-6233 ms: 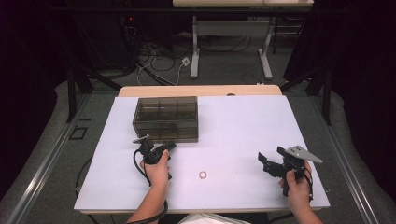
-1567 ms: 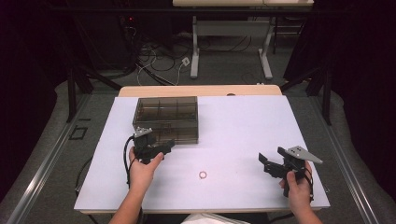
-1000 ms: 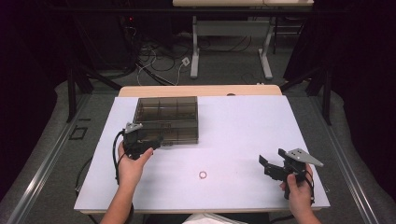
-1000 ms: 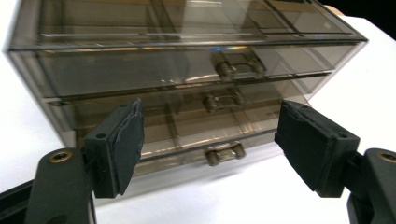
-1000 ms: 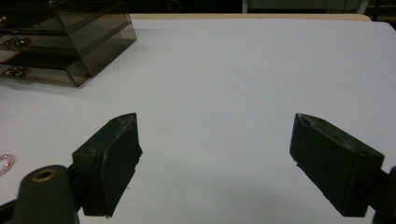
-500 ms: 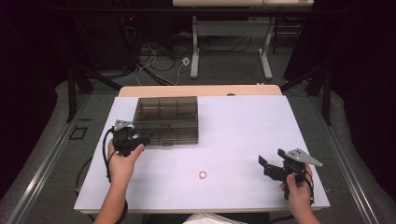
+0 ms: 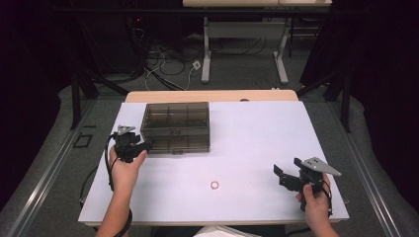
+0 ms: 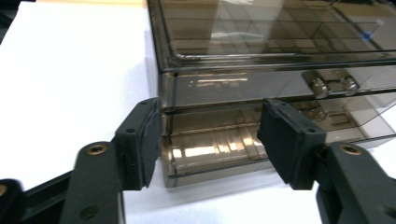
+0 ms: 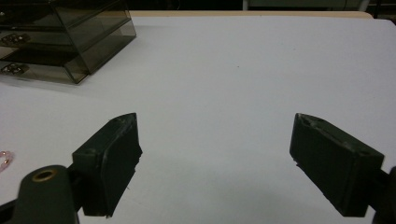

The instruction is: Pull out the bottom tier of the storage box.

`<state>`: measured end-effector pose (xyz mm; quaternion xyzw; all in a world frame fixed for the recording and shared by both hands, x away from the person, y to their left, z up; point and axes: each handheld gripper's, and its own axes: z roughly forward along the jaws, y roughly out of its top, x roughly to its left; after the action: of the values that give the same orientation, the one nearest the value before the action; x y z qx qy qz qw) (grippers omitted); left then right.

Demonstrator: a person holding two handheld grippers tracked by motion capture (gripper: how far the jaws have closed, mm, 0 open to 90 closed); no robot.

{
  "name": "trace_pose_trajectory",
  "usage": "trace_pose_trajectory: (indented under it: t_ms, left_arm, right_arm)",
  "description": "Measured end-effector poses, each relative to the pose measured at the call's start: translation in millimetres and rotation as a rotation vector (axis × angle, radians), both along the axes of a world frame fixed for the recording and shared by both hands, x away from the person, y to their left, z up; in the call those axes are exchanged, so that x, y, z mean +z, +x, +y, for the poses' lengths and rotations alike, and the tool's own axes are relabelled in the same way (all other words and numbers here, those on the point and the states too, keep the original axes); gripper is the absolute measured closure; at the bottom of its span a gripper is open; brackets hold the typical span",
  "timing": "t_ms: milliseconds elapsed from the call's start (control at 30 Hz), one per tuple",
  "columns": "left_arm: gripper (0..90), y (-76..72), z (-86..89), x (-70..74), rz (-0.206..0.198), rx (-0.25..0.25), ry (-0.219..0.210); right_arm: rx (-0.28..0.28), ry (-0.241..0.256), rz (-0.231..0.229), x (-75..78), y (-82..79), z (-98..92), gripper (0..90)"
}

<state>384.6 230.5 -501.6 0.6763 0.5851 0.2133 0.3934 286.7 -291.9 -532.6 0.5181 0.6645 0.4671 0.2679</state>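
My left gripper (image 8: 210, 140) stood with jaws parted at the near left corner of the smoky plastic box (image 7: 175, 126). My right gripper (image 9: 215, 163), jaws wide apart, hovered over bare worktop (image 7: 257, 143); a small ring (image 7: 214, 185) lay between.

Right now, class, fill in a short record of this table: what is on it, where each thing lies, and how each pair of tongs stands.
table: white top
box: smoky clear plastic, lid closed, far left
ring: small, near front edge, apart from box
left tongs: open, at box's near left corner
right tongs: open, holding nothing, front right
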Motion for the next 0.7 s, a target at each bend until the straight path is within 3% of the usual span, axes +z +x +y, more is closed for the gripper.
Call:
trace_pose_trajectory:
  t_ms: [133, 200, 267, 300, 467, 700]
  left_arm:
    - [47.7, 2.2, 2.3, -1.8, 0.014, 0.005, 0.007]
    - [49.5, 3.0, 2.6, -2.1, 0.031, 0.003, 0.009]
    - [51.1, 3.7, 2.1, -2.3, 0.035, 0.006, 0.026]
    - [51.8, 4.1, 2.1, -1.9, 0.043, 0.004, 0.034]
    - [56.1, 7.1, 3.3, -2.8, 0.071, -0.001, 0.04]
    - [62.5, 12.0, 4.5, -10.6, 0.124, 0.026, 0.048]
  right_arm:
    - [0.001, -0.001, -0.003, -0.6, 0.6, -0.1, 15.5]
    - [0.008, -0.015, 0.027, 0.8, -0.8, -0.9, 15.5]
    - [0.003, -0.004, -0.003, -1.2, 0.8, 0.3, 15.5]
    - [0.004, -0.01, 0.011, -0.6, 0.3, 0.3, 15.5]
    - [0.003, 0.003, 0.001, -2.2, 1.2, 0.1, 15.5]
    - [0.003, 0.001, 0.008, -2.7, 1.1, 1.2, 15.5]
